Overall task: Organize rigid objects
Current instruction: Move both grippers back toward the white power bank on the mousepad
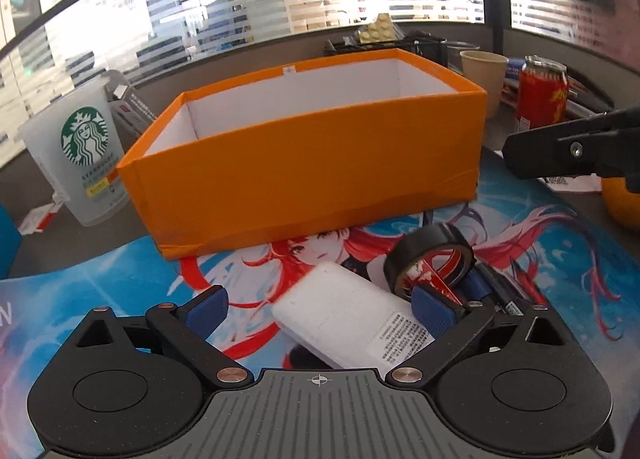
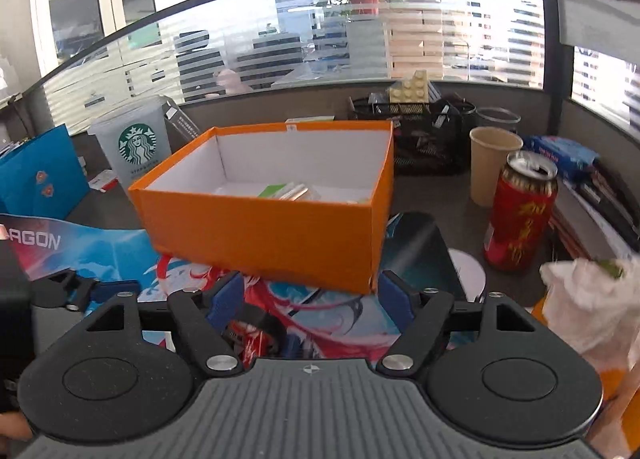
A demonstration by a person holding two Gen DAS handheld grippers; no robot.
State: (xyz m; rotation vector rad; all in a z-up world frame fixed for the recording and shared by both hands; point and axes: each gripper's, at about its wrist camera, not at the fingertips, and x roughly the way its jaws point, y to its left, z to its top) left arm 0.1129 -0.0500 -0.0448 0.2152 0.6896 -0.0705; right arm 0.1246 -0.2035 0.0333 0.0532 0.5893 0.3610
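An orange open-topped box (image 1: 304, 175) stands on a printed desk mat (image 1: 120, 279). A white rectangular block (image 1: 344, 315) lies flat on the mat in front of it, between the blue pads of my left gripper (image 1: 320, 311). The jaws stand wide and do not squeeze it. A black tape roll (image 1: 430, 259) leans just right of the block, over a red item. One black finger (image 1: 560, 151) of my right gripper reaches in from the right. In the right wrist view, my right gripper (image 2: 310, 297) is open over the mat before the box (image 2: 260, 235), which holds small flat packets (image 2: 288, 191). The tape roll (image 2: 256, 325) shows beneath it.
A clear Starbucks cup (image 1: 80, 155) stands left of the box. A red can (image 2: 520, 215), a paper cup (image 2: 492, 163) and a black mesh organiser (image 2: 424, 139) stand to the right and behind. A blue bag (image 2: 40, 179) is at far left. A white crumpled bag (image 2: 588, 299) is at right.
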